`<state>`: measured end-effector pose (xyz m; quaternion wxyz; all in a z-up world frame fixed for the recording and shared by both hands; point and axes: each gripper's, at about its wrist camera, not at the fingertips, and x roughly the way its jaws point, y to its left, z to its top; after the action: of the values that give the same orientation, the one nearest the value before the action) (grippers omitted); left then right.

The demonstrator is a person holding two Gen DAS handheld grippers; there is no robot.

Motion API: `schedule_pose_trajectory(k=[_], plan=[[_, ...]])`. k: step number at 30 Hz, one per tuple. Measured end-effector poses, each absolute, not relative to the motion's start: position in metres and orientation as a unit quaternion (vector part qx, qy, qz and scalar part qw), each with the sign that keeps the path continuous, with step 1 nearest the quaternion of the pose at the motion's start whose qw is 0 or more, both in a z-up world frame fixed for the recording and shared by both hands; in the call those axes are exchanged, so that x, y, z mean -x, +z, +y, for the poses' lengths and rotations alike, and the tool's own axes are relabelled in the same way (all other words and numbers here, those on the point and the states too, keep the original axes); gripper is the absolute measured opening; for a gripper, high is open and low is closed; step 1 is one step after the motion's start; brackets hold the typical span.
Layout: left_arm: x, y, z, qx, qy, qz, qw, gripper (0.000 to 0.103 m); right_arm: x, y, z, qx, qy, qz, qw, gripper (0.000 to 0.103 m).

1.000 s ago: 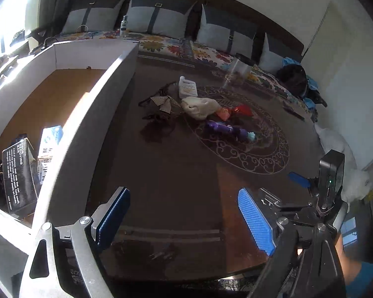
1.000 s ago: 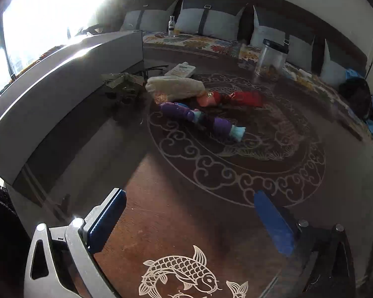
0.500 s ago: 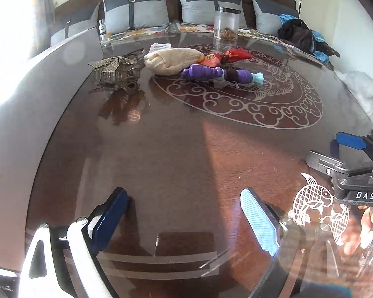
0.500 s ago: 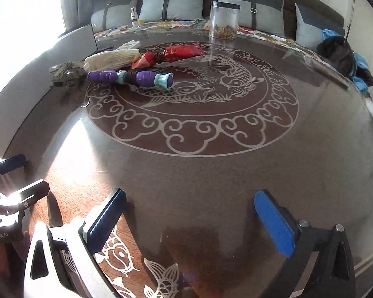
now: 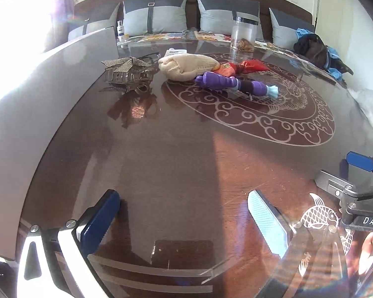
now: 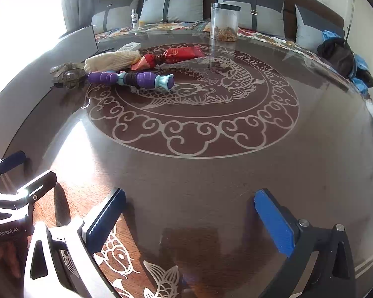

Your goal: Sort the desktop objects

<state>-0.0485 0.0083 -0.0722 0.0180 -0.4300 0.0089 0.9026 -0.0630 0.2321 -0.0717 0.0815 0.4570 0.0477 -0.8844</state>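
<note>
A purple and teal toy (image 5: 233, 84) (image 6: 131, 79) lies on the dark glass table (image 5: 176, 149), far from both grippers. Behind it lie a cream knitted pouch (image 5: 186, 65) (image 6: 112, 59), a red packet (image 5: 253, 65) (image 6: 181, 53) and a metal house-shaped clip (image 5: 128, 70) (image 6: 67, 74). My left gripper (image 5: 182, 198) hovers low over the table's near edge; its jaws are opening and nothing is between them. Just to its right, my right gripper (image 6: 190, 195) is open and holds nothing.
A tall grey box wall (image 5: 37, 87) runs along the table's left side. A clear jar (image 5: 243, 34) (image 6: 223, 22) stands at the far edge and a small white bottle (image 5: 120, 31) beside it. A sofa with grey cushions (image 6: 174, 2) lies beyond.
Both grippers came down from above the box and table to low over the near edge, then held still. The left jaws have spread slightly wider.
</note>
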Motion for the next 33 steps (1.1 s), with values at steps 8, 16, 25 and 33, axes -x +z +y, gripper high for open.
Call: schedule_pose_trajectory(k=[8,16,25,33], plan=[[0.0479,-0.0727,0.009,0.43,0.903,0.009,0.015,0.103,0.063,-0.0717,0.2322,-0.457,-0.884,0.048,0.082,0.103],[0.0465,-0.0721,0.0081,0.427,0.904,0.009,0.016,0.103,0.0631,-0.0718,0.2321,-0.457,-0.884,0.048,0.082,0.103],[0.0468,-0.0718,0.0082,0.426,0.904,0.009,0.016,0.103,0.0632,-0.0717,0.2323,-0.457,-0.884,0.048,0.082,0.103],[0.0468,-0.0717,0.008,0.426,0.905,0.009,0.016,0.103,0.0633,-0.0716,0.2325,-0.457,-0.884,0.048,0.082,0.103]])
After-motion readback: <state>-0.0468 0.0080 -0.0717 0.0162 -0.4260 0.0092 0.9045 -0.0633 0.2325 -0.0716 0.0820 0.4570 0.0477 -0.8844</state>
